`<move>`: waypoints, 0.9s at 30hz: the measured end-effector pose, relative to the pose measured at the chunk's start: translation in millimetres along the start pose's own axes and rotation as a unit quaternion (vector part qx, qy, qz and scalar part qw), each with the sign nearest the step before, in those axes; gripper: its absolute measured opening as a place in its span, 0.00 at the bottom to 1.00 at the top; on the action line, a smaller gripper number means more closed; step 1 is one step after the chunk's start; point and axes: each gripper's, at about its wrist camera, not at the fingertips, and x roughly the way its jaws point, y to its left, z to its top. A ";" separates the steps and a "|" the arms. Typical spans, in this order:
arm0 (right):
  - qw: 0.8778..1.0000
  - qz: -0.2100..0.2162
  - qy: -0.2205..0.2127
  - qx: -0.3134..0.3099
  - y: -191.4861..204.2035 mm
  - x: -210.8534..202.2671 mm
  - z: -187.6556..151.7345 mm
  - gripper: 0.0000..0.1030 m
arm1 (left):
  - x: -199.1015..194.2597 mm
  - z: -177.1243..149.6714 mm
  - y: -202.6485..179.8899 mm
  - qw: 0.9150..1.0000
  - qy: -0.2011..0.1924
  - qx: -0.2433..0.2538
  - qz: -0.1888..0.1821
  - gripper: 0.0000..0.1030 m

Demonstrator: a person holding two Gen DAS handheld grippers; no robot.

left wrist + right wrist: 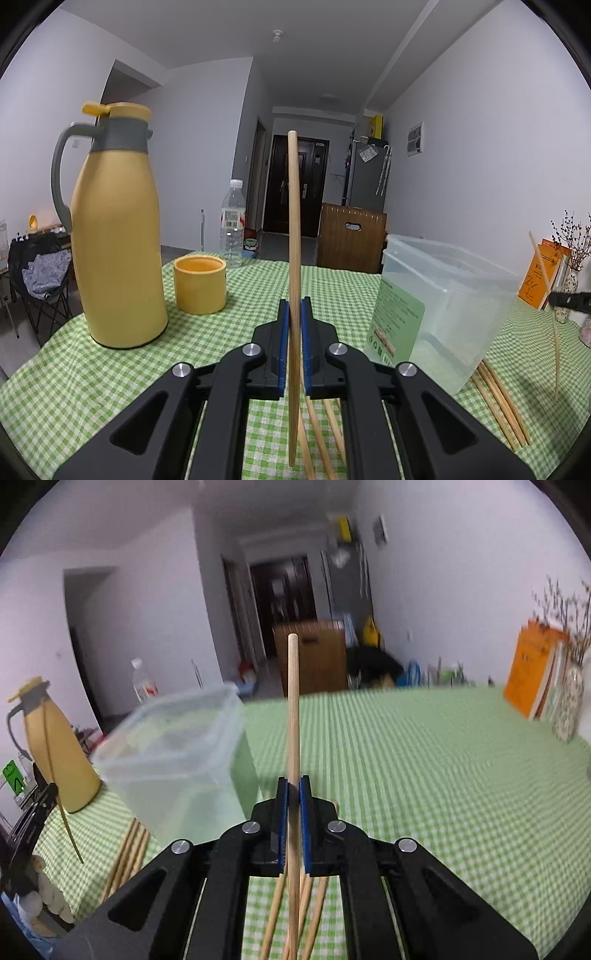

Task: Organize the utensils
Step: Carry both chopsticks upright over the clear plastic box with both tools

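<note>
1. Landmark: the clear tub (443, 295) on the green checked cloth (110, 369). Left of it stand a yellow jug (118, 236), then a yellow cup (200, 284); a water bottle (232, 225) is behind the cup. Loose chopsticks (502, 406) lie flat against the tub's near right corner, and more lie on the cloth under the grippers.

2. Left gripper (294, 306): its blue pads are pinched narrow on one chopstick (293, 221), which stands near upright, left of the tub, its top well above the jaws and its lower end hanging free below them. The grip sits around mid-length.

3. Right gripper (294, 786): likewise clamped tight on a second chopstick (293, 709), held upright, right of the tub. The right view is blurred, so fine alignment is hard to judge there.

4. The step in hand looks like dropping each held stick into a holder; which one, tub or cup, I cannot tell. Either way, bring the lower tip over the rim first, since that end enters.

5. Do one stick at a time, so the two do not cross above the opening.

6. Keep the stick vertical until its tip is inside the wall, then lower before loosening; letting go high risks a bounce out.

7. Risk: a thin round stick can pivot in flat pads, so move slowly and avoid knocking the rim.
</note>
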 end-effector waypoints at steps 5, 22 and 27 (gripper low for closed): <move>0.999 0.020 -0.048 -0.011 13.7 -22.4 4.7 0.06 | -12.7 12.5 -5.8 1.000 -0.010 -0.004 -0.006 0.04; 0.990 0.068 -0.118 -0.038 38.3 -43.3 35.1 0.06 | -42.4 66.4 -51.6 0.998 -0.050 0.007 -0.043 0.04; 0.988 0.074 -0.130 -0.043 44.4 -42.5 48.6 0.06 | -42.0 82.5 -62.9 0.997 -0.057 0.002 -0.056 0.04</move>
